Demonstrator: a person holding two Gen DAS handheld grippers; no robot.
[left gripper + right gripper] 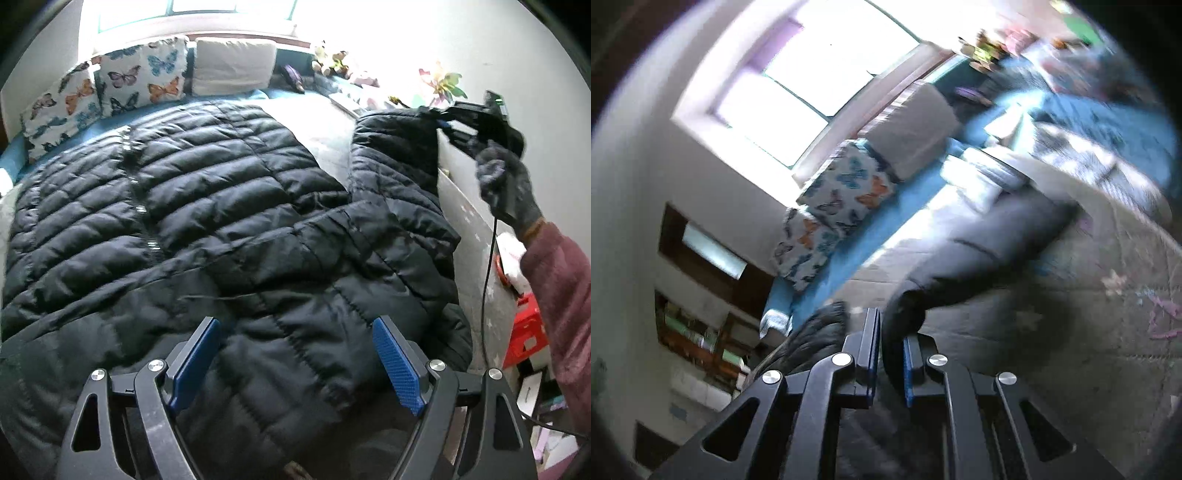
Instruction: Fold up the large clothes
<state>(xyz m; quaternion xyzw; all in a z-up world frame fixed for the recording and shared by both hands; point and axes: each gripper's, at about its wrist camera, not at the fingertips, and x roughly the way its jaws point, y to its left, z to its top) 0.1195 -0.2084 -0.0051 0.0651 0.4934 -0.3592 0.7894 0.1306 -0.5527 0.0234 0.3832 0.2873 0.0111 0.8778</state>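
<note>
A large black quilted puffer jacket (pixel 221 206) lies spread over the bed and fills most of the left wrist view. My left gripper (pixel 297 325) hovers just above its near part, blue pads wide apart, nothing between them. The jacket's right sleeve (pixel 395 155) is lifted at the bed's right edge. My right gripper (pixel 443 123), held by a gloved hand (pixel 509 181), is shut on the sleeve's end. In the blurred right wrist view the right gripper (pixel 890 332) has dark sleeve fabric (pixel 960 266) pinched between its nearly closed pads.
Two butterfly-print pillows (pixel 110 88) and a beige pillow (pixel 232 64) line the head of the bed under a bright window. Toys and flowers (pixel 439 83) sit at the far right corner. A red crate (pixel 524 332) and clutter stand on the floor to the right.
</note>
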